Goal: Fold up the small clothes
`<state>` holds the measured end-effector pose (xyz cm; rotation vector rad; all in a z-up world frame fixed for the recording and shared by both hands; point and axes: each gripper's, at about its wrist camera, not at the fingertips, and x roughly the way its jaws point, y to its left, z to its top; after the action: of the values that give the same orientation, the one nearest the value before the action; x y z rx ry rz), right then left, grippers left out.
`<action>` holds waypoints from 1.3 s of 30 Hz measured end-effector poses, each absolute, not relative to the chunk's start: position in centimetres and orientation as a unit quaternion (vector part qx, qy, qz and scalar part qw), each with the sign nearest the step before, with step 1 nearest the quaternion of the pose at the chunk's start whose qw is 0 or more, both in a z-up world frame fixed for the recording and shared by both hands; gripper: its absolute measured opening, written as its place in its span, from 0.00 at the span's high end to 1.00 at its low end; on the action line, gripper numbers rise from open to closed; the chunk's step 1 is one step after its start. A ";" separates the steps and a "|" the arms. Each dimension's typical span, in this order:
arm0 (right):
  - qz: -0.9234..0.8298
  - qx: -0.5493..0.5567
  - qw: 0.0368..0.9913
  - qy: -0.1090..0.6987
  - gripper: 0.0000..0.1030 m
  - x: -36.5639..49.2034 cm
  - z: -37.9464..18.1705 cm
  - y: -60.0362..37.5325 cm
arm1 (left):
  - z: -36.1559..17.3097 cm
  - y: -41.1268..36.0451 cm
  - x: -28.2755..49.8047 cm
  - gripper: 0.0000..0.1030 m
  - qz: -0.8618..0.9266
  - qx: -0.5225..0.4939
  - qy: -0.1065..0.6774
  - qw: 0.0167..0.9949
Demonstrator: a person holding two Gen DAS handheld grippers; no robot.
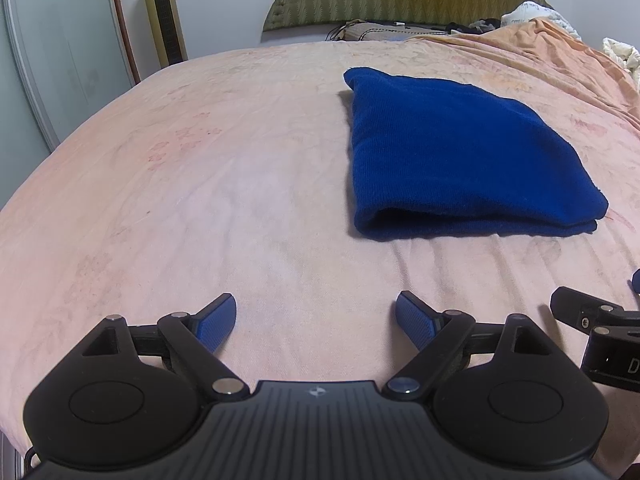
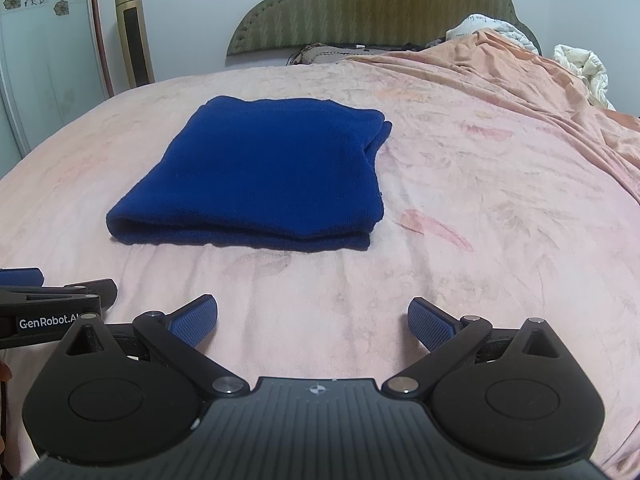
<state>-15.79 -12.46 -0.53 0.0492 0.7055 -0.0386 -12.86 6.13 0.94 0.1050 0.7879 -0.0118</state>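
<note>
The folded blue cloth (image 2: 256, 172) lies flat on the bed (image 2: 460, 200), ahead of both grippers. The left gripper (image 1: 316, 322) and right gripper (image 2: 312, 324) stand apart, holding nothing. Items near the headboard (image 2: 360, 12) are unclear.

Matt blue knit garment (image 2: 260, 168)

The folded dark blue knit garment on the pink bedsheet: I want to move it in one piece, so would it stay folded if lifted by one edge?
Probably not. The folded dark blue knit garment looks soft and floppy, with loose stacked layers at its near edge. Pushed, it would likely bunch rather than slide.
</note>
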 end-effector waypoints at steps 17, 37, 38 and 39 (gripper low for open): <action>-0.020 0.003 0.937 0.349 0.00 -15.7 -1.9 -12.0 | 0.6 6.4 -12.8 0.07 0.000 0.049 0.381 0.923; -0.031 0.002 0.953 0.301 0.00 -16.8 -3.0 -11.9 | -0.1 7.1 -13.2 0.00 -0.001 0.035 0.361 0.932; -0.031 0.002 0.954 0.297 0.00 -16.9 -3.0 -11.9 | -0.1 7.1 -13.2 0.00 -0.001 0.034 0.360 0.932; -0.031 0.002 0.955 0.296 0.00 -16.9 -3.1 -11.9 | -0.2 7.1 -13.2 0.00 -0.001 0.034 0.359 0.933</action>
<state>-16.89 -11.89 -3.07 0.0033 0.6004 -0.0621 -13.22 7.07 -0.15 0.0692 0.7335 -0.0014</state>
